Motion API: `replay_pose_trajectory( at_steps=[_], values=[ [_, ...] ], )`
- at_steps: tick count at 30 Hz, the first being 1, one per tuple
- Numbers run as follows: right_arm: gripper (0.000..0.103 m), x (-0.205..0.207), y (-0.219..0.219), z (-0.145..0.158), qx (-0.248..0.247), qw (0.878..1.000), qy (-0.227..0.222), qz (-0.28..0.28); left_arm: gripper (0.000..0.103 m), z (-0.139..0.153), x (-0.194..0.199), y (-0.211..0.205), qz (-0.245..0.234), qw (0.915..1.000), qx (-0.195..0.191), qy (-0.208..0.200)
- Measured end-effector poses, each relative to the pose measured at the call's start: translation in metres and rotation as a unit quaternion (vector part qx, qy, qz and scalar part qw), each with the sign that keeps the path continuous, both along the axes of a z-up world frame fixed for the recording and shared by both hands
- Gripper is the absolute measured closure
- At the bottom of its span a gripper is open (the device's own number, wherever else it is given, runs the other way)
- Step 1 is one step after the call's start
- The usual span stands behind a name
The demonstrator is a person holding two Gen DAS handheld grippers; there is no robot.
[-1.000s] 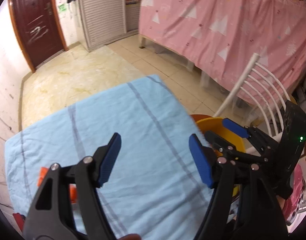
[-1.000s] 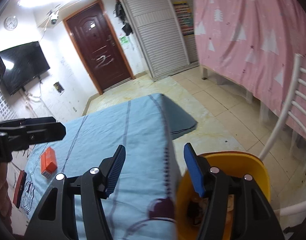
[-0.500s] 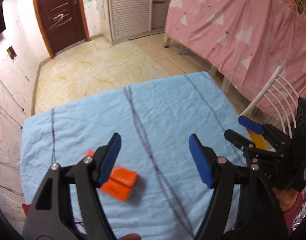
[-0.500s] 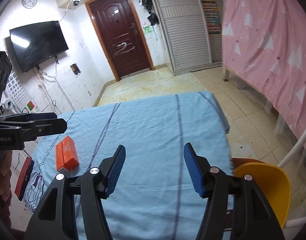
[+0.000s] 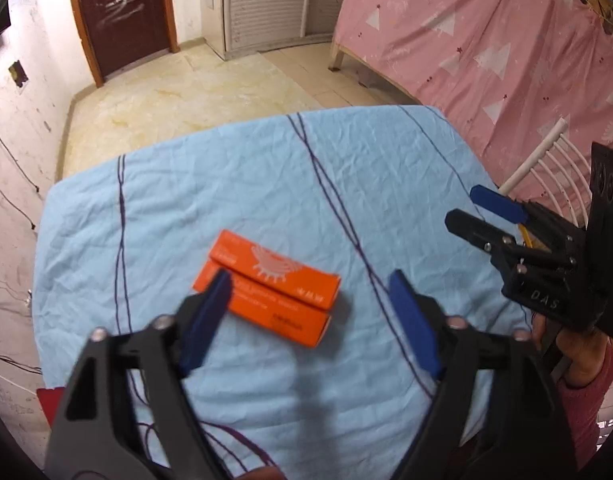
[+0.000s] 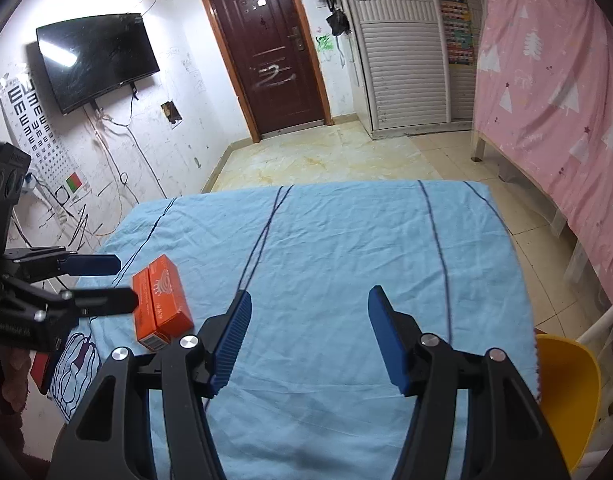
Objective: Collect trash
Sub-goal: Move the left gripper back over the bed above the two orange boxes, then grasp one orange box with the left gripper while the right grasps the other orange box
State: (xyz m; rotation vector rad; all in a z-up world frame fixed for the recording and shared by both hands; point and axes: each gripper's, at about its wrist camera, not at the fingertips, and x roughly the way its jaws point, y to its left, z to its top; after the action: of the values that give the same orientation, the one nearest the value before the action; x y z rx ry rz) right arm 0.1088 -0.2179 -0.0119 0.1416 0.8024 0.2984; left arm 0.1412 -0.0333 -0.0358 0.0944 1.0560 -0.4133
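An orange cardboard box (image 5: 268, 286) lies flat on the table's light blue cloth (image 5: 346, 168). My left gripper (image 5: 310, 322) is open and empty, hovering just in front of the box. The box also shows in the right wrist view (image 6: 161, 303), at the cloth's left side. My right gripper (image 6: 308, 334) is open and empty above the middle of the cloth (image 6: 346, 240). A yellow bin (image 6: 566, 396) stands off the table's right edge. The right gripper also shows in the left wrist view (image 5: 478, 210), and the left gripper in the right wrist view (image 6: 110, 282).
A white chair (image 5: 546, 168) stands at the table's right side by the bin. A pink curtained bed (image 6: 554, 100) runs along the right. A dark red object (image 6: 40, 372) lies at the table's left edge. A TV (image 6: 96, 58) hangs on the wall.
Both grippers have swung left from the yellow bin to over the table. The orange box has come into the middle of the left wrist view.
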Motion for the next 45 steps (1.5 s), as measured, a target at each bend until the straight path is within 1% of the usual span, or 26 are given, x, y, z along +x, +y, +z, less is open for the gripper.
replay_pose_trajectory(
  at_steps=[4, 7, 8, 10, 12, 15, 18, 24, 28, 32, 34, 37, 41, 45],
  values=[
    [0.048, 0.003, 0.012, -0.001, -0.005, 1.0, 0.003, 0.008, 0.02, -0.008, 0.001, 0.007, 0.005, 1.0, 0.0, 0.005],
    [0.048, 0.005, 0.018, -0.003, -0.01, 1.0, 0.007, 0.012, 0.02, -0.014, 0.003, 0.013, 0.0, 0.9999, -0.002, 0.01],
    [0.048, 0.006, 0.019, -0.004, -0.012, 1.0, 0.008, 0.012, 0.02, -0.015, 0.003, 0.013, -0.007, 0.9999, -0.003, 0.013],
    [0.048, 0.007, 0.02, -0.006, -0.013, 1.0, 0.01, 0.011, 0.014, -0.02, 0.004, 0.013, -0.026, 0.9995, 0.002, 0.016],
    [0.048, 0.009, 0.022, -0.007, -0.014, 1.0, 0.013, 0.009, 0.009, -0.023, 0.005, 0.014, -0.038, 0.9992, 0.009, 0.014],
    [0.046, 0.012, 0.025, -0.009, -0.014, 1.0, 0.015, 0.006, 0.009, -0.028, 0.009, 0.019, -0.047, 0.9987, 0.015, 0.016],
    [0.045, 0.015, 0.027, -0.01, -0.013, 1.0, 0.018, 0.003, 0.008, -0.035, 0.013, 0.021, -0.068, 0.9973, 0.015, 0.026],
    [0.044, 0.022, 0.029, -0.012, -0.008, 1.0, 0.023, -0.005, 0.007, -0.048, 0.02, 0.017, -0.106, 0.9936, 0.019, 0.033],
    [0.044, 0.024, 0.033, -0.012, -0.01, 1.0, 0.025, -0.007, 0.007, -0.055, 0.02, 0.012, -0.129, 0.9907, 0.032, 0.029],
    [0.044, 0.026, 0.038, -0.013, -0.012, 1.0, 0.027, -0.005, 0.007, -0.06, 0.017, 0.01, -0.135, 0.9899, 0.041, 0.016],
    [0.044, 0.027, 0.042, -0.013, -0.012, 1.0, 0.027, -0.001, 0.012, -0.061, 0.015, 0.011, -0.133, 0.9902, 0.042, 0.009],
    [0.044, 0.027, 0.049, -0.012, -0.01, 1.0, 0.027, 0.008, 0.013, -0.06, 0.012, 0.013, -0.132, 0.9905, 0.04, 0.008],
    [0.044, 0.026, 0.062, -0.012, -0.004, 0.999, 0.029, 0.028, 0.013, -0.053, 0.007, 0.023, -0.128, 0.9909, 0.042, 0.001],
    [0.044, 0.026, 0.078, -0.012, 0.004, 0.998, 0.032, 0.052, 0.013, -0.042, 0.002, 0.036, -0.111, 0.9926, 0.05, -0.008]
  ],
)
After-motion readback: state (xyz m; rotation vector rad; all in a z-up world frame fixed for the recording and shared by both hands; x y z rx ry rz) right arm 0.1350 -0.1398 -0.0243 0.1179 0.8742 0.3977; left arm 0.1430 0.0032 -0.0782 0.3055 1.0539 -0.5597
